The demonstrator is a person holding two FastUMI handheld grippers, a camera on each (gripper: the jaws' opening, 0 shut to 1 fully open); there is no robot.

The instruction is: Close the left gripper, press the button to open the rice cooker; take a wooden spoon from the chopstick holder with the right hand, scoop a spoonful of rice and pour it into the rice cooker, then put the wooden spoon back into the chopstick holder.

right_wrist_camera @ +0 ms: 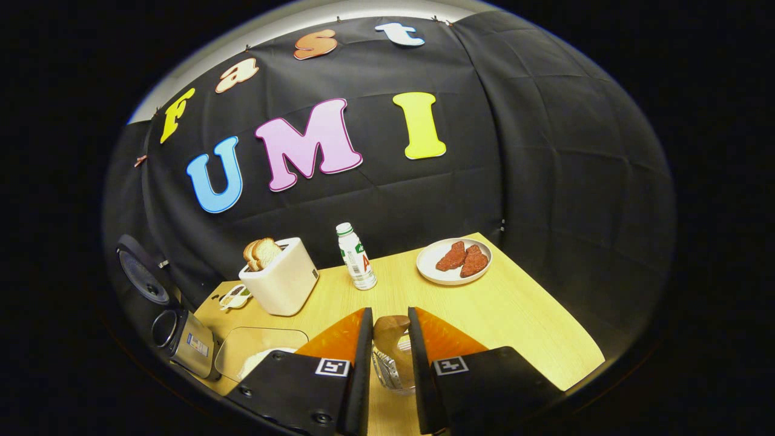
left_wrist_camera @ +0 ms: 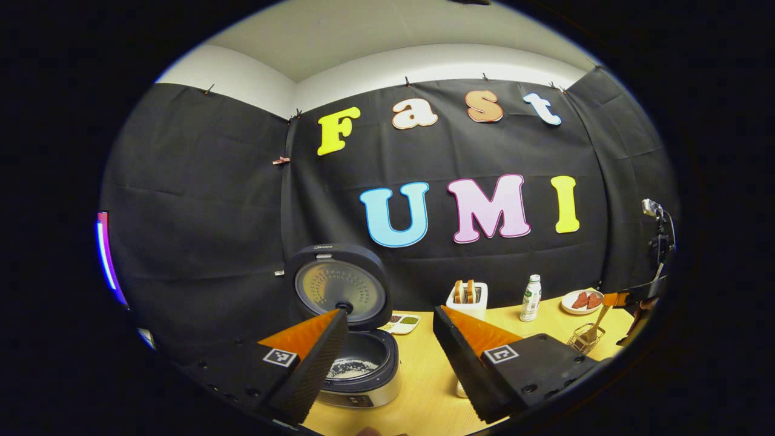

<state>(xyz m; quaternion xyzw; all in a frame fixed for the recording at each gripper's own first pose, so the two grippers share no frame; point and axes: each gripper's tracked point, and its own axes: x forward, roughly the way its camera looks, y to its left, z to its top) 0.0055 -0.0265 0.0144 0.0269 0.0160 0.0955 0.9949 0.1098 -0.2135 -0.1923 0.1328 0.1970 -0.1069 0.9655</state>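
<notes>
Rice cooker open w/ rice inside; right tongs at the spoon in the chopstick holder.

Left gripper view: left tongs (left_wrist_camera: 390,330) spread wide, nothing between them. Rice cooker (left_wrist_camera: 357,363) sits on light wood tabletop (left_wrist_camera: 424,381), lid up, rice in the pot. Behind: toaster (left_wrist_camera: 467,300), bottle (left_wrist_camera: 531,298), plate (left_wrist_camera: 580,301); black cloth wall at rear. Wire chopstick holder (left_wrist_camera: 582,338) w/ wooden spoon (left_wrist_camera: 600,318) near the right edge, right tongs (left_wrist_camera: 620,299) at the handle top.
Right gripper view: right tongs (right_wrist_camera: 390,324) narrow around the wooden spoon (right_wrist_camera: 390,330) handle; contact cannot be told. Chopstick holder (right_wrist_camera: 387,366) directly below. Rice cooker (right_wrist_camera: 181,333) far left, clear container (right_wrist_camera: 257,351) beside it.
</notes>
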